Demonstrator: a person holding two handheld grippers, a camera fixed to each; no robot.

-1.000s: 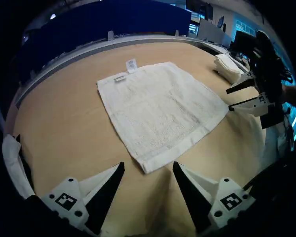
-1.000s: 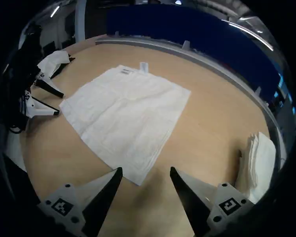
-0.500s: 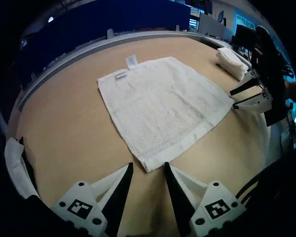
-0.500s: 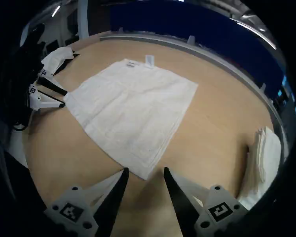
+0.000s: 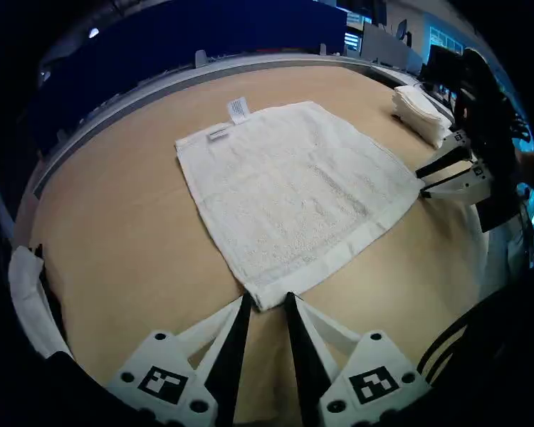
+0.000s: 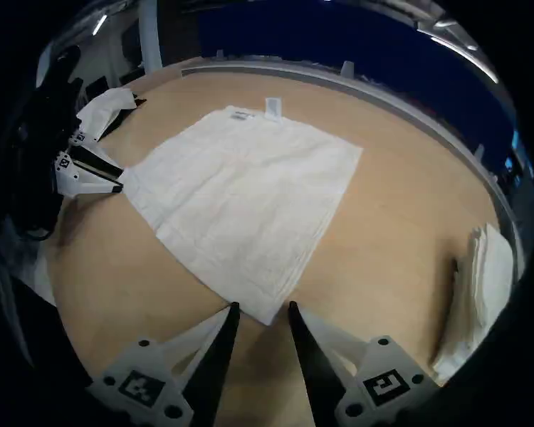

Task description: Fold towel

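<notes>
A white towel (image 5: 295, 185) lies spread flat on the wooden table (image 5: 117, 213), its label tag at the far edge. In the left gripper view, my left gripper (image 5: 268, 295) is open only a narrow gap, and the towel's near corner sits between the fingertips. The right gripper (image 5: 420, 181) is at the towel's right corner, held by a person's hand. In the right gripper view, my right gripper (image 6: 262, 306) is narrowly open around the near corner of the towel (image 6: 245, 192). The left gripper (image 6: 121, 180) sits at its left corner.
A stack of folded white towels (image 5: 418, 114) (image 6: 491, 285) sits at the table's right side. A loose white cloth (image 5: 25, 299) (image 6: 107, 107) lies at the left edge. A blue partition (image 5: 196, 35) runs along the far rim.
Both grippers have moved in on the towel's near corners, and their fingers have narrowed from wide open to a small gap. The towel has not moved.
</notes>
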